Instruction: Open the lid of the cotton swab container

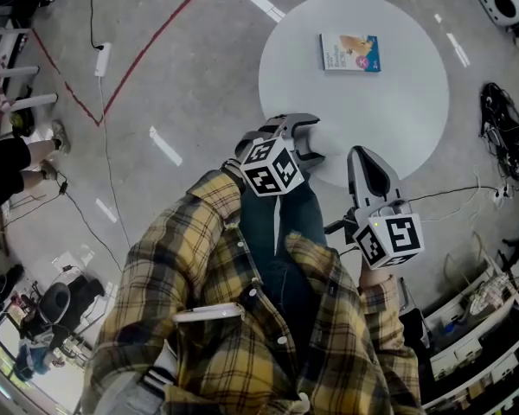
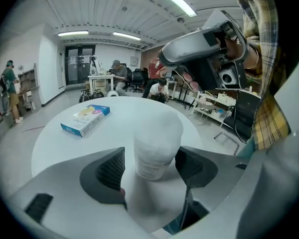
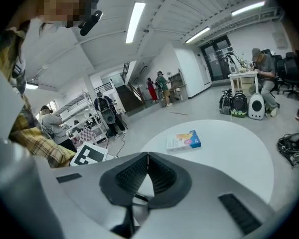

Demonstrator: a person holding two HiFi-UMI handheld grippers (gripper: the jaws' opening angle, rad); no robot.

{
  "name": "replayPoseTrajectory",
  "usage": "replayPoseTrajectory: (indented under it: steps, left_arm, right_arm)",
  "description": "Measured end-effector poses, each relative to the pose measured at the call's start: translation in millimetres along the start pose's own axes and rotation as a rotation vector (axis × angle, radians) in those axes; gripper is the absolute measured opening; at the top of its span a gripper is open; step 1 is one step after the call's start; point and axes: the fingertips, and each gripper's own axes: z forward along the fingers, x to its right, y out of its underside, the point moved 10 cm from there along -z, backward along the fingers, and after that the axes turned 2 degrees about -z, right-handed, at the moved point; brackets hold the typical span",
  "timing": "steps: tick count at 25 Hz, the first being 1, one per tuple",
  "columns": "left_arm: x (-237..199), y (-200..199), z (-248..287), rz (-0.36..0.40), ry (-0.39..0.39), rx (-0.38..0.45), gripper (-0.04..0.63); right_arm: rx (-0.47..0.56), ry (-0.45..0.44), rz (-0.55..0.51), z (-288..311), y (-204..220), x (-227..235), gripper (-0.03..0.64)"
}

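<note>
Both jaws of the left gripper (image 2: pixel 150 159) stand wide apart, one on each side of the cotton swab container (image 2: pixel 157 141). The container stands upright between them on the round white bench (image 2: pixel 55 143), unclamped. The right gripper (image 3: pixel 148 167) has its jaws together, holding nothing.

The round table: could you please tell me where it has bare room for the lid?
The table is bare across its middle and right, between the box at the far side and the right gripper. Its near edge is crowded: the left gripper stands around the cotton swab container.
</note>
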Motion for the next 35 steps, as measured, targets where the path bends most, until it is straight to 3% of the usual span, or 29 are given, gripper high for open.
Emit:
replayPoseTrajectory:
  steps: [13,27,30,35]
  left_arm:
    - [-2.1,2.4,17.8,0.129,0.032,-0.059,0.311]
    - [-3.4,1.3,20.0,0.137,0.048,-0.091,0.308]
    - [-4.1,1.9,18.3,0.160,0.060,-0.091,0.252]
    - [-6.7,0.5,17.7,0.139,0.069,-0.092,0.242]
  right_arm:
    - [0.005,0.015,0.032,-0.4,-1.1,5.2,0.017]
    - [0.006,0.038,0.053,0.3,-0.2,3.6,0.017]
    - [0.012,0.040,0.054,-0.2,0.0,2.9,0.017]
    - [0.009,0.046,0.055,-1.8,0.6,3.5,0.017]
